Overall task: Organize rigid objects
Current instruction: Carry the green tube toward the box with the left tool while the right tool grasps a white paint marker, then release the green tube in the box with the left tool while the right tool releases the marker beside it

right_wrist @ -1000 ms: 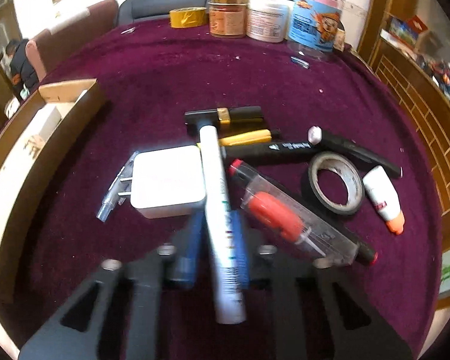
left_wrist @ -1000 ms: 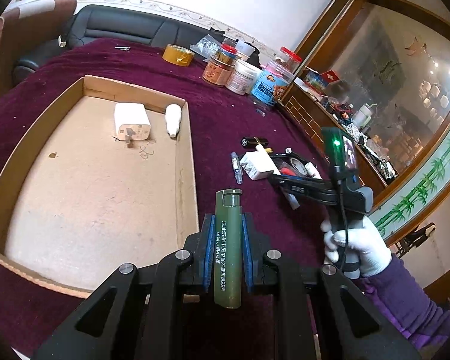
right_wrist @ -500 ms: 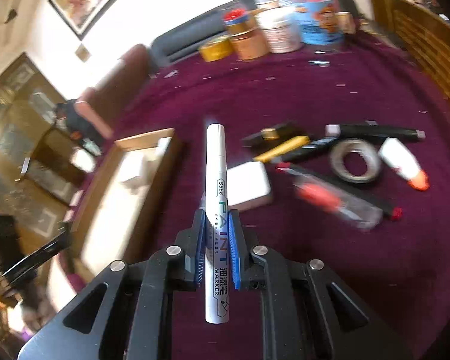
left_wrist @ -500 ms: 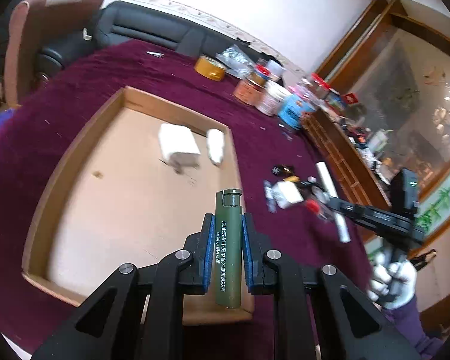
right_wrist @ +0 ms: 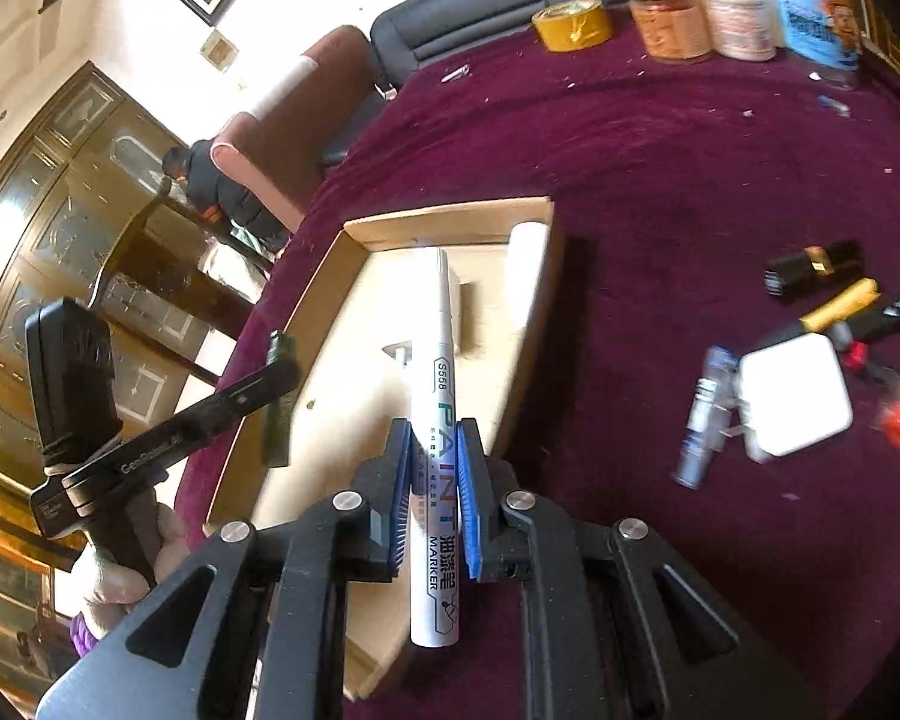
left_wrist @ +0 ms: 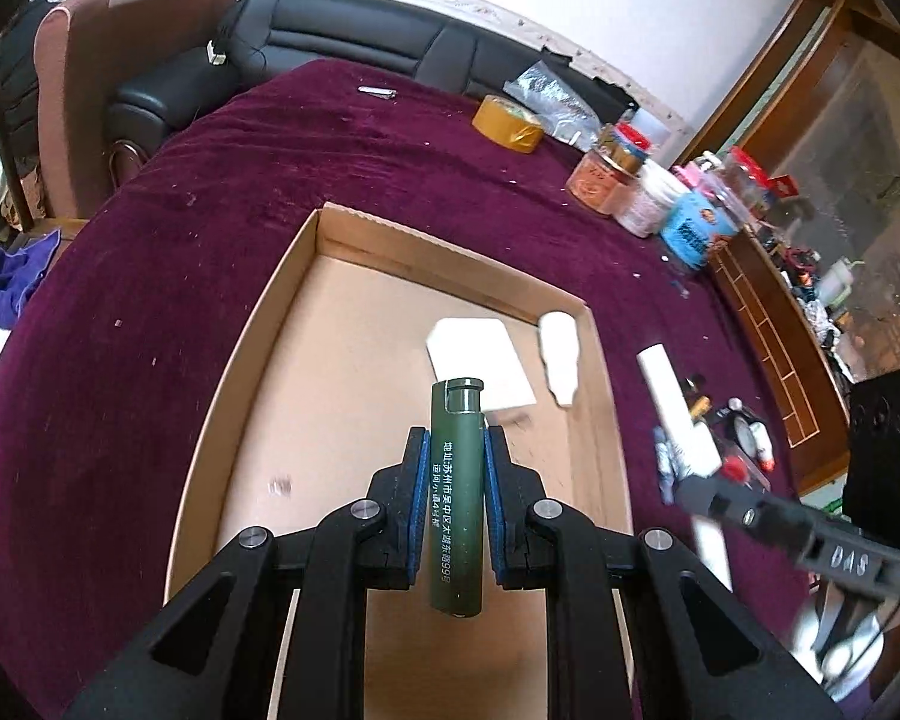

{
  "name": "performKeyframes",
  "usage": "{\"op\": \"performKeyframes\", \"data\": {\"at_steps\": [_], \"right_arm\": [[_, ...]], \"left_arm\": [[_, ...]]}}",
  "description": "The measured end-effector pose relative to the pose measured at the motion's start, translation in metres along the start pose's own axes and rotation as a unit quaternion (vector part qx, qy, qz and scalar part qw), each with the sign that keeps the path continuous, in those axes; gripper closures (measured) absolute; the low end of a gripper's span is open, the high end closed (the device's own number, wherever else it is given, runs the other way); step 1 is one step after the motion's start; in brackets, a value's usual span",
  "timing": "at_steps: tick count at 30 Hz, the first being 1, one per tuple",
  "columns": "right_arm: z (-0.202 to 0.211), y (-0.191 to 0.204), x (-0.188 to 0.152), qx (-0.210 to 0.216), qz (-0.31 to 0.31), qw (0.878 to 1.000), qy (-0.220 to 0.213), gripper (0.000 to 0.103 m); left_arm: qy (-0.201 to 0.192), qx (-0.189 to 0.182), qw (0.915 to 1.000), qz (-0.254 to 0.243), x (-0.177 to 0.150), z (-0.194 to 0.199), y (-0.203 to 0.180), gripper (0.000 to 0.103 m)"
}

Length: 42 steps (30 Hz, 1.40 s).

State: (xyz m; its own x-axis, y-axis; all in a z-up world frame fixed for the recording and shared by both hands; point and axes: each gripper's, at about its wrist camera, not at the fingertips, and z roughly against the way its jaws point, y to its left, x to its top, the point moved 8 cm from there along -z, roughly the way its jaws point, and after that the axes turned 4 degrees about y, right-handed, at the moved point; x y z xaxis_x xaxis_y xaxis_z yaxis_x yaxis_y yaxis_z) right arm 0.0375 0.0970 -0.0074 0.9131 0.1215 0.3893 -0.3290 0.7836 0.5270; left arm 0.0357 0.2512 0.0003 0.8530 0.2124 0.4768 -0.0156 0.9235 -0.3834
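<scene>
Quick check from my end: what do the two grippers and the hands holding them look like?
Both grippers, left and right, are matte black, with forked arms, silver screw heads and blue ribbed pads. Seen from the opposite camera, each has a boxy black module on top and white lettering along its side. The left hand wears a white glove with a purple cuff.

Olive-green tube with white lettering; white marker printed "PAINT"; blue-padded black jaws; tan cardboard box; deep maroon worktop; yellow tape roll.
</scene>
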Motion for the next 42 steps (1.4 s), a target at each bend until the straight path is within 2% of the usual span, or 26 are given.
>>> {"op": "performKeyframes", "data": {"at_steps": [7,13,22,26,28,29,30,34,36,37,39,41,42], "right_arm": [[-0.041,0.022,0.011,0.023,-0.011,0.999,0.031,0.091],[-0.078,0.041,0.019,0.052,-0.017,0.997,0.06,0.09],[-0.1,0.027,0.03,0.004,-0.019,0.998,0.058,0.09],[-0.101,0.021,0.035,-0.024,-0.009,0.998,0.049,0.09],[-0.099,0.018,0.037,-0.034,-0.012,0.999,0.039,0.089],[-0.097,0.017,0.036,-0.031,-0.013,0.999,0.038,0.089],[-0.094,0.017,0.035,-0.026,-0.013,0.999,0.037,0.088],[-0.069,0.022,0.036,-0.022,0.004,1.0,0.012,0.088],[-0.049,0.026,0.036,-0.029,0.025,0.999,-0.008,0.086],[-0.039,0.027,0.035,-0.034,0.035,0.999,-0.02,0.084],[-0.012,0.025,0.032,-0.047,0.055,0.996,-0.049,0.062],[0.018,0.02,0.027,-0.065,0.071,0.992,-0.086,0.052],[0.03,0.018,0.024,-0.077,0.081,0.988,-0.103,0.052]], "left_arm": [[0.019,0.026,0.9994,0.014,0.022,-0.025,0.021,0.089],[0.035,0.025,0.9981,0.044,0.027,-0.042,0.041,0.089],[0.033,0.011,0.9978,0.056,0.039,-0.05,0.047,0.089],[0.028,-0.007,0.9972,0.069,0.041,-0.046,0.048,0.083],[0.024,-0.01,0.9972,0.071,0.041,-0.041,0.046,0.071],[0.019,-0.01,0.9971,0.072,0.042,-0.036,0.045,0.059],[0.012,-0.011,0.9972,0.073,0.042,-0.03,0.044,0.056],[-0.004,-0.017,0.997,0.075,0.039,-0.009,0.039,0.055],[-0.009,-0.017,0.9968,0.077,0.032,0.002,0.035,0.05],[-0.012,-0.015,0.9969,0.076,0.028,0.007,0.032,0.049],[-0.019,-0.014,0.9974,0.068,0.02,0.016,0.022,0.049],[-0.023,-0.01,0.9982,0.055,0.011,0.023,0.008,0.049],[-0.025,-0.009,0.9985,0.049,0.007,0.026,0.0,0.047]]}}
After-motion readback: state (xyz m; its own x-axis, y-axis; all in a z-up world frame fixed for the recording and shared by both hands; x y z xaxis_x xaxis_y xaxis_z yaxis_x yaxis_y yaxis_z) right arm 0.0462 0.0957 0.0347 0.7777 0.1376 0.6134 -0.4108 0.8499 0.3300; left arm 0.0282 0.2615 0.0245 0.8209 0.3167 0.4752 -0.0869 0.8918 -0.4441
